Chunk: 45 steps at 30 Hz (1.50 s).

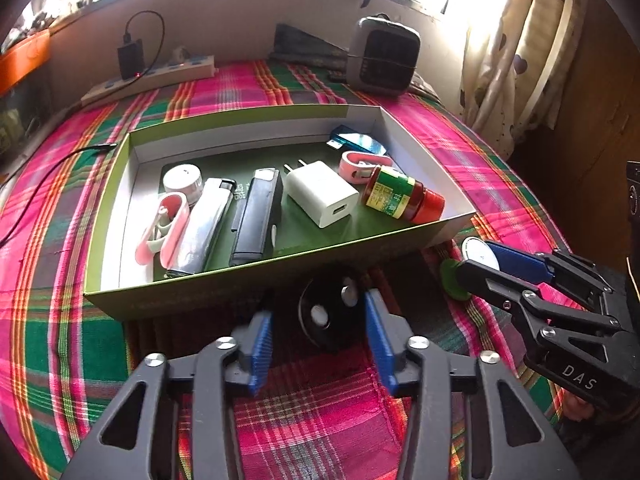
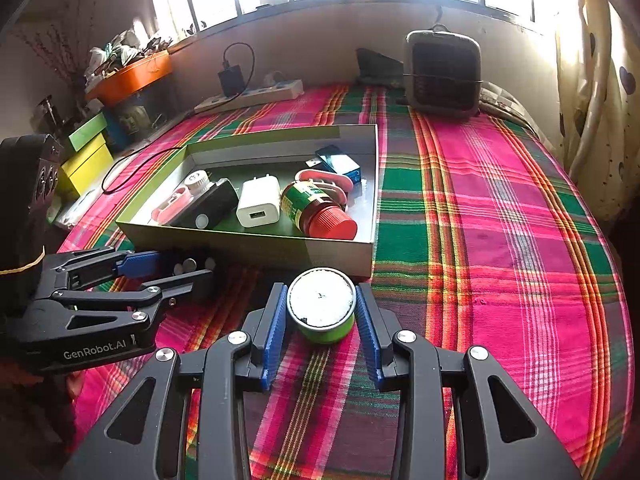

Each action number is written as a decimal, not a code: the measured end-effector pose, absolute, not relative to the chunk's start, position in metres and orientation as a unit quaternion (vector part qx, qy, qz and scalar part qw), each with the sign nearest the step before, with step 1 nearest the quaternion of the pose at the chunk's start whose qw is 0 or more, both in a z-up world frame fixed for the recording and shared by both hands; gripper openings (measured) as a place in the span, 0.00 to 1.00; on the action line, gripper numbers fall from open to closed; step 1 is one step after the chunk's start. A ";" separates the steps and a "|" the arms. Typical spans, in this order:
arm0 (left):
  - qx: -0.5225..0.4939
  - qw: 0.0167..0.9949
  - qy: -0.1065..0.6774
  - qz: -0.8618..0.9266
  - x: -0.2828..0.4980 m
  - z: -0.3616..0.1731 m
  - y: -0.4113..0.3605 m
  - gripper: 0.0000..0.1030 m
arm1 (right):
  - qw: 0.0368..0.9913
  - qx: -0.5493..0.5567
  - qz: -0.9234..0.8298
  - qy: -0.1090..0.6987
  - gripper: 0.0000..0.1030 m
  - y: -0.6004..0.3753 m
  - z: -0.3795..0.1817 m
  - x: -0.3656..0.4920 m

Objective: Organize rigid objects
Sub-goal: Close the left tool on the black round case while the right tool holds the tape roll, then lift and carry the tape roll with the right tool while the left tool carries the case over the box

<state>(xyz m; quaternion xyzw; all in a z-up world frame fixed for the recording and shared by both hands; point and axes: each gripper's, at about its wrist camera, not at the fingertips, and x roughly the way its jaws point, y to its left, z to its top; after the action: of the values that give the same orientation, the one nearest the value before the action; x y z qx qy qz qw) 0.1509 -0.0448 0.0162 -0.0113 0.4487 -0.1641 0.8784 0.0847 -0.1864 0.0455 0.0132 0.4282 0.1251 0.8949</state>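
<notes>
While the right gripper [image 2: 321,312] holds the small green round tin with a white lid [image 2: 321,308] just before the shallow green cardboard box [image 2: 248,246], the left gripper [image 1: 319,330], fingers half-spread, straddles a black round disc [image 1: 328,312] on the bed; lifting into the box comes next.

Pink, green and orange plaid under a green box

The plaid cloth [image 2: 500,220] covers the surface; ahead of the black, blue-padded right hand-held gripper [image 2: 321,322] stand a green tin [image 2: 326,330] with a white top, then the green box [image 2: 256,246], white inside, holding a white charger [image 2: 258,202] and a red-capped, green-labelled bottle [image 2: 316,208].
</notes>
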 end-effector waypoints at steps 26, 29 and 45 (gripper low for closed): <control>-0.013 0.883 0.438 -0.171 0.145 0.021 -0.042 0.25 | 0.895 0.011 0.125 0.427 0.35 -0.186 0.045 0.084; -0.016 0.884 0.435 -0.172 0.143 0.023 -0.040 0.25 | 0.895 0.015 0.126 0.428 0.35 -0.187 0.045 0.084; -0.033 0.900 0.402 -0.165 0.135 0.054 -0.021 0.25 | 0.903 0.013 0.133 0.409 0.35 -0.181 0.068 0.080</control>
<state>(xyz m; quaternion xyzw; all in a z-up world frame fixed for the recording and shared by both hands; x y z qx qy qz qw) 0.1351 -0.0207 0.0538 -0.0326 0.4018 -0.1652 0.9001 0.0796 -0.1809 0.0684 0.0127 0.4086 0.1326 0.9029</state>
